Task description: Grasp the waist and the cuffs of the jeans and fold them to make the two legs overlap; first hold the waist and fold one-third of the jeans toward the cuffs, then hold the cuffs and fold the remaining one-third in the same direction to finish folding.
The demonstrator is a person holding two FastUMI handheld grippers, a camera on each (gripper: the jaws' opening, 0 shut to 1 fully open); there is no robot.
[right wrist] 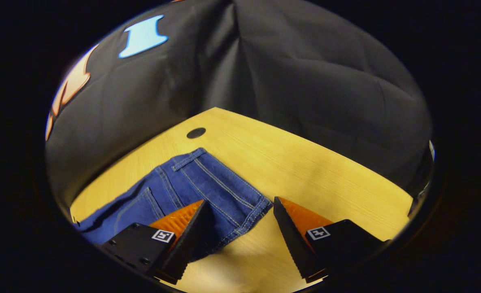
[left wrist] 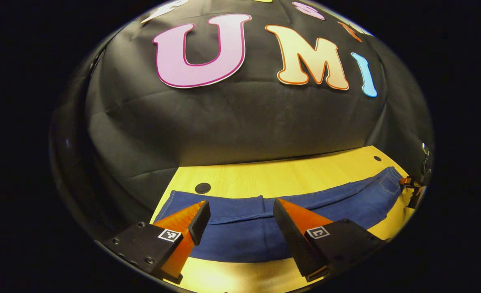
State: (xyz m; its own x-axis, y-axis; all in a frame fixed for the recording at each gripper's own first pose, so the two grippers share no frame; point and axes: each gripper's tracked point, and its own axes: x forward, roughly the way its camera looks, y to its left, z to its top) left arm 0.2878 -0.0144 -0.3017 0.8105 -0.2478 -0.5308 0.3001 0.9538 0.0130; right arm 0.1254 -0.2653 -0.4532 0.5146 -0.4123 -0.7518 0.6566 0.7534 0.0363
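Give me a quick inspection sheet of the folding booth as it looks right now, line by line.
Surface: yellow wooden table with round dark holes.
Job's things: blue jeans lying flat on the table; waist at the right gripper's end.
Clutter: nothing seen.
Grippers: left gripper open above the legs; right gripper open over the waist corner.
Cables: nothing seen.
Surroundings: black cloth wall behind the table.

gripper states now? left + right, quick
Left gripper: open, holding nothing, above the jeans near the cuffs.
Right gripper: open, holding nothing, over the waist corner.
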